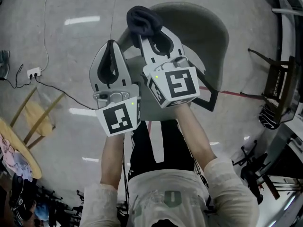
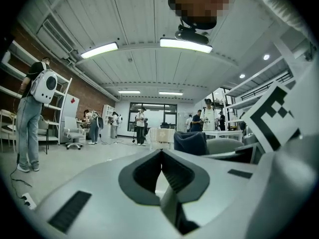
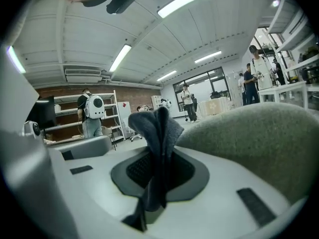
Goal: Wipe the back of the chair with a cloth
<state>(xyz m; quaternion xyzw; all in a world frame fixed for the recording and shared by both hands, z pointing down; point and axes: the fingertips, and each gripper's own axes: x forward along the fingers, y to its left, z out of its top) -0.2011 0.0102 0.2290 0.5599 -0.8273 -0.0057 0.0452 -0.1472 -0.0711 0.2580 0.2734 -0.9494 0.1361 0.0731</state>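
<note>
Right gripper (image 1: 154, 36): fingers clenched on the cloth (image 1: 143, 19). It's dark and bunched, pinched between the pads, with a wad sticking out past the fingertips and a tail hanging back toward the gripper body.

The cloth sits just beside the left edge of the grey chair (image 1: 203, 37). In the right gripper view the chair's fuzzy grey surface fills the right side, close to the cloth. I can't tell whether the two touch.

Left gripper (image 1: 111, 46): fingers closed tip to tip with nothing between them. It's held just left of the right gripper and slightly nearer the person, off the chair. In the left gripper view the cloth and chair show to the right of its fingertips.

Both grippers are raised in front of the person, who stands just behind the chair with the floor (image 1: 71, 41) below.

Surroundings: a power strip (image 1: 33, 72) with a cable on the floor at left, a wooden stool (image 1: 40, 115) lower left and a black chair (image 1: 277, 86) at right. Several people stand in the room behind, one with a white backpack (image 2: 39, 86).
</note>
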